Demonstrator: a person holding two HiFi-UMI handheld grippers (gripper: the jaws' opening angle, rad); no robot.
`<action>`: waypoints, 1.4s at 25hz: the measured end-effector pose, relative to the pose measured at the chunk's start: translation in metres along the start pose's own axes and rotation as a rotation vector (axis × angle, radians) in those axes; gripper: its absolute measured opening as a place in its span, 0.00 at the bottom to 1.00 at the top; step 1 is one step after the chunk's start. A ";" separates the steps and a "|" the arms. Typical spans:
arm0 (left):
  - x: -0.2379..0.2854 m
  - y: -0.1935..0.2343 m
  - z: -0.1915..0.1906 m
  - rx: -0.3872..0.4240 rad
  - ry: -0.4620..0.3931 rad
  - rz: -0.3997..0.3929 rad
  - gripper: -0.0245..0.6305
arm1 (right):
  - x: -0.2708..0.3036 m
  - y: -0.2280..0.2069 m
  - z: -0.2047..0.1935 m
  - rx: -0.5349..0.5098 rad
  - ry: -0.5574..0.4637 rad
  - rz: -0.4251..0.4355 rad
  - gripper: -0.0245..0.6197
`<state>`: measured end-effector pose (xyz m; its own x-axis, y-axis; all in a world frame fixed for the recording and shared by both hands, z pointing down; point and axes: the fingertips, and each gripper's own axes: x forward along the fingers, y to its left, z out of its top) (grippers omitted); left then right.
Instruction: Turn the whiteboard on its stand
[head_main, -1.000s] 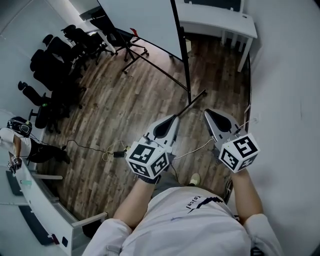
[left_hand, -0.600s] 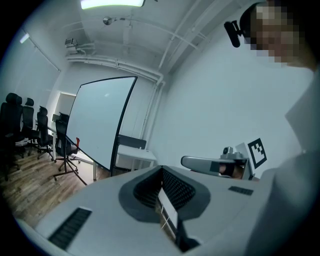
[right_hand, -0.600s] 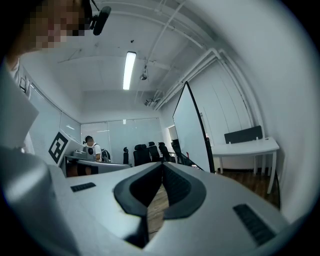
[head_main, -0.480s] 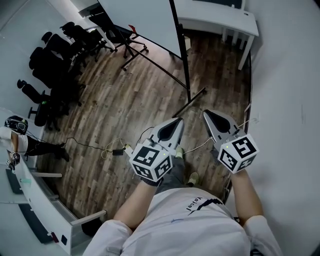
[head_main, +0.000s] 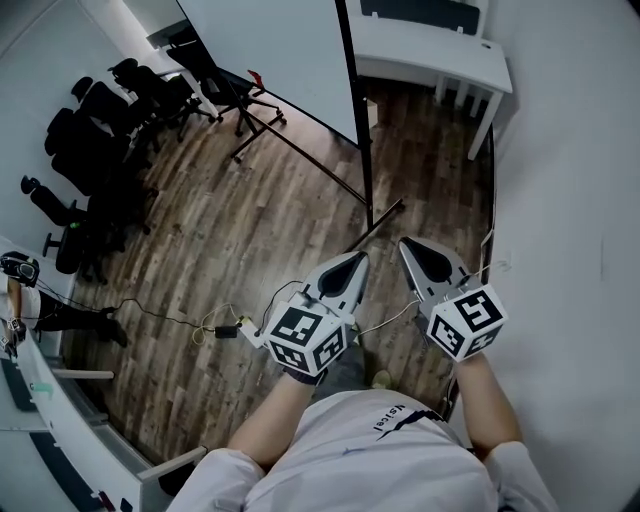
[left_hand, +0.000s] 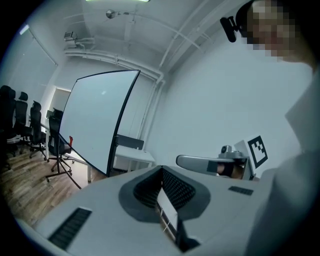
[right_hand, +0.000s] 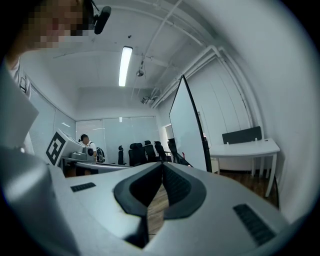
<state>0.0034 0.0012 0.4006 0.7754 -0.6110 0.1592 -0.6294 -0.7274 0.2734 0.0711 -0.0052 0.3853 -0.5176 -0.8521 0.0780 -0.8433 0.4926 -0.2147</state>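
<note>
The whiteboard (head_main: 285, 45) stands on a black stand (head_main: 362, 150) with legs spread over the wooden floor, some way ahead of me. My left gripper (head_main: 357, 259) and right gripper (head_main: 406, 244) are held side by side above the floor. They point toward the stand's near foot (head_main: 385, 215) and are well short of the board. Both are shut with nothing in them. The left gripper view shows the whiteboard (left_hand: 100, 120) face-on beyond the closed left gripper (left_hand: 161, 170). In the right gripper view the whiteboard (right_hand: 189, 127) is nearly edge-on past the closed right gripper (right_hand: 161, 166).
A white desk (head_main: 430, 45) stands behind the board at the right wall. Several black office chairs (head_main: 100, 120) crowd the left side. A cable with a plug block (head_main: 225, 330) lies on the floor. A seated person (head_main: 20, 285) is at a desk far left.
Both grippers have drifted slightly lower in the head view, and the left one has moved right, closer to the right one. Both stay shut. The whiteboard has not moved.
</note>
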 end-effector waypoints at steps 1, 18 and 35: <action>0.007 0.007 0.002 0.000 0.000 -0.005 0.05 | 0.009 -0.005 0.000 -0.002 0.003 -0.004 0.06; 0.113 0.160 0.058 0.030 0.019 -0.097 0.05 | 0.184 -0.087 0.017 -0.012 0.027 -0.117 0.06; 0.226 0.238 0.072 0.006 0.018 -0.027 0.05 | 0.308 -0.215 -0.007 -0.036 0.079 -0.094 0.25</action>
<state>0.0255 -0.3327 0.4329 0.7929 -0.5855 0.1686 -0.6084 -0.7455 0.2723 0.0919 -0.3728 0.4623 -0.4450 -0.8788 0.1726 -0.8924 0.4190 -0.1676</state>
